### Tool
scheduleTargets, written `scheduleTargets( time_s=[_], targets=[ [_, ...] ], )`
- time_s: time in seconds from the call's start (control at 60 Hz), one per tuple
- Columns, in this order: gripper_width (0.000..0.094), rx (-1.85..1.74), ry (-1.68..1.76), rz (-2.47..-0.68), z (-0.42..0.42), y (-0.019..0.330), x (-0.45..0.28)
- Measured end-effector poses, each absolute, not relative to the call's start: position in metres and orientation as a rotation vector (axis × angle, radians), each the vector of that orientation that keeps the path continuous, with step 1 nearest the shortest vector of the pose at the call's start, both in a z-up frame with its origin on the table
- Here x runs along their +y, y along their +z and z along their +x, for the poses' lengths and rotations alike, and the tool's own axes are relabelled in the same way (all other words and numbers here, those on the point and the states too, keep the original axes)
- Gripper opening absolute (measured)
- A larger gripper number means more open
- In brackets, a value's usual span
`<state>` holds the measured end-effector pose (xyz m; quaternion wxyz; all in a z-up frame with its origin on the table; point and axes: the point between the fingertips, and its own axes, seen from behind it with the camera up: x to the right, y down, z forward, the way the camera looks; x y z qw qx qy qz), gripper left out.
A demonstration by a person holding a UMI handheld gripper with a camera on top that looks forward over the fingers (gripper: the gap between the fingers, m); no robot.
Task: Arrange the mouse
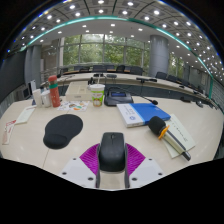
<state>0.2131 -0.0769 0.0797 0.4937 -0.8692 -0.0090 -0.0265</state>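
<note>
A black computer mouse (112, 152) sits between my gripper's (112, 158) two fingers, with the purple pads (91, 159) pressed against both of its sides. It is held above the pale table (100, 120). A round black mouse pad (63, 129) lies on the table ahead and to the left of the fingers.
A blue book (137, 112) and a white notebook (181, 137) lie ahead to the right, with an orange-and-black tool (160, 130) between them. Bottles (54, 92) and boxes stand at the left. A dark tray (118, 96) sits farther back. Desks and chairs stand beyond.
</note>
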Motion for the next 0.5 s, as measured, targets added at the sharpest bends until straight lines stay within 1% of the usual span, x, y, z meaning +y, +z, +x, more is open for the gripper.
scheduleTargets(
  time_s=[0.117,0.183,0.25,0.367,0.433,0.5],
  targets=[
    [0.032,-0.045,-0.057,-2.044,0.173,0.13,-0.041],
    [0.032,-0.055,-0.036,-2.023,0.14,0.147,-0.019],
    [0.032,-0.082,-0.01,-2.014,0.102,0.153,0.005],
    [0.032,-0.124,0.032,-2.039,0.039,0.135,0.044],
    [0.0319,-0.141,0.04,-2.065,0.011,0.114,0.063],
    [0.032,-0.138,0.058,-2.109,-0.009,0.084,0.079]
  ],
)
